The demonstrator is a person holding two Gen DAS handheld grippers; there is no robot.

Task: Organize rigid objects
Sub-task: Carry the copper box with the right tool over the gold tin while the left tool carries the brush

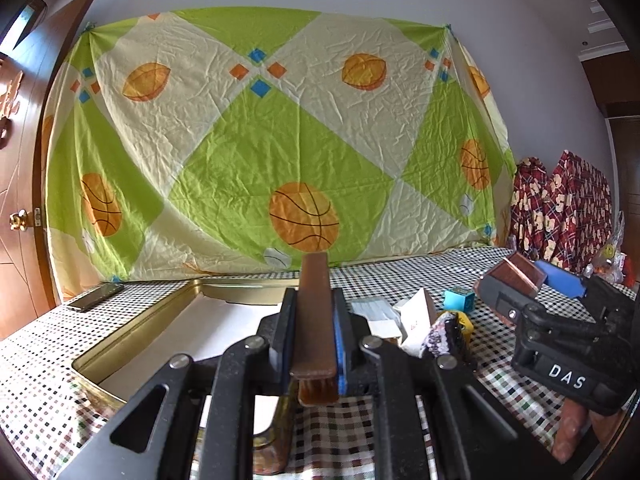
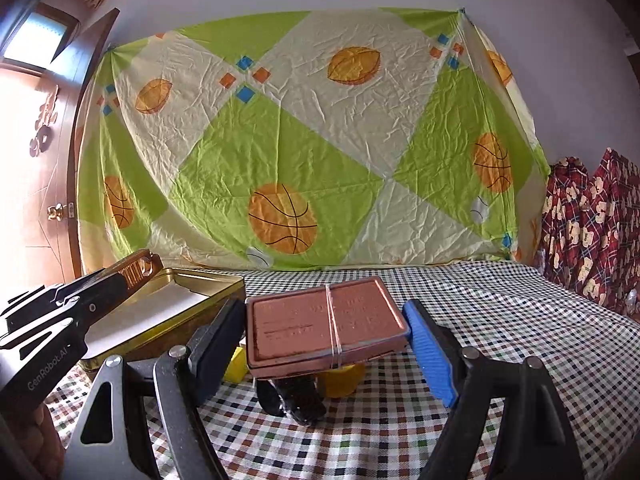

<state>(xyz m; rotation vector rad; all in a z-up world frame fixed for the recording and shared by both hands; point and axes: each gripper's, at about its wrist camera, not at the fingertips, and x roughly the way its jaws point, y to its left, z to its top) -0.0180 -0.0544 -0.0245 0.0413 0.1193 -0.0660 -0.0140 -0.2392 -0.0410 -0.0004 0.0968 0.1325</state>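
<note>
The left hand-held gripper (image 1: 314, 320) is clamped on a thin brown comb (image 1: 314, 304). The right hand-held gripper (image 2: 326, 332) stands wide around a copper-coloured case (image 2: 324, 320) wrapped in a rubber band (image 2: 333, 320). A loose hold could drop the case onto the checked counter (image 2: 500, 320).

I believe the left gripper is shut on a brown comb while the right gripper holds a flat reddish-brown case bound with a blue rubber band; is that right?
Nearly. The right wrist view shows the band around the flat reddish-brown case is pale, tan-coloured, not blue; the blue is the pad on the right gripper. The rest holds: the left gripper is shut on the brown comb.
</note>
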